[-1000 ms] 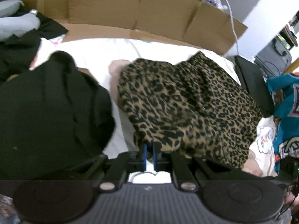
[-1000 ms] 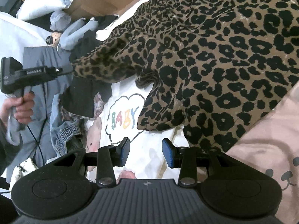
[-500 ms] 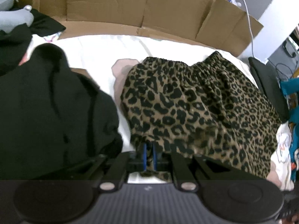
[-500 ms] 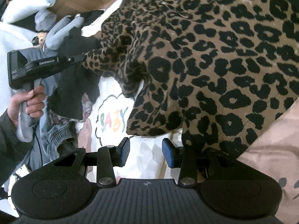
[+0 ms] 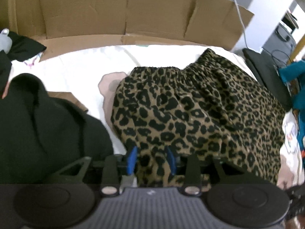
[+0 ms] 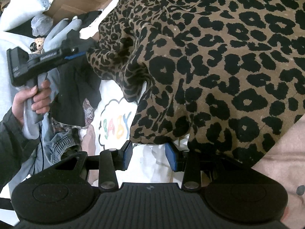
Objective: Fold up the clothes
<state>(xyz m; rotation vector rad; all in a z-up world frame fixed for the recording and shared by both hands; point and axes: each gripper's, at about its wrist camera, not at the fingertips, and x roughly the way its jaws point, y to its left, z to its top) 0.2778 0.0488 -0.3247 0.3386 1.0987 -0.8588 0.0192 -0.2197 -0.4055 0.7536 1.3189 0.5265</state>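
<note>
Bed (image 5: 76,72) under a white sheet, cardboard (image 5: 118,13) walling the far side. On it, spread wide, the skirt (image 5: 200,110): leopard print, elastic waistband at the far end, hem toward the left camera, a fold of cloth bunched near that hem in the right view. Beside it to the left, just apart, a heap of black cloth (image 5: 43,126). Beneath the skirt's near edge in the right view, a "BABY" cloud print (image 6: 116,124) on the sheet.

Left gripper (image 5: 151,159): jaws now parted, hem cloth lying loose between the blue pads, not pinched. Half a second ago and a second ago, pads nearly touching, with the hem clamped at the half-second mark. So: a let-go, just made. Seen from the right view, held by a hand (image 6: 30,99), nose at the skirt's corner.

Right gripper (image 6: 149,157): jaws wide apart, holding nothing, hovering over bare sheet just short of the skirt's edge; same gap as in both earlier views, though nearer the cloth.

Reading for the task: hem laid down and released, skirt lying roughly flat yet wrinkled, not yet a tidy folded packet. Fits either a spread-out ahead of a fold or a corner just set down after one.
</note>
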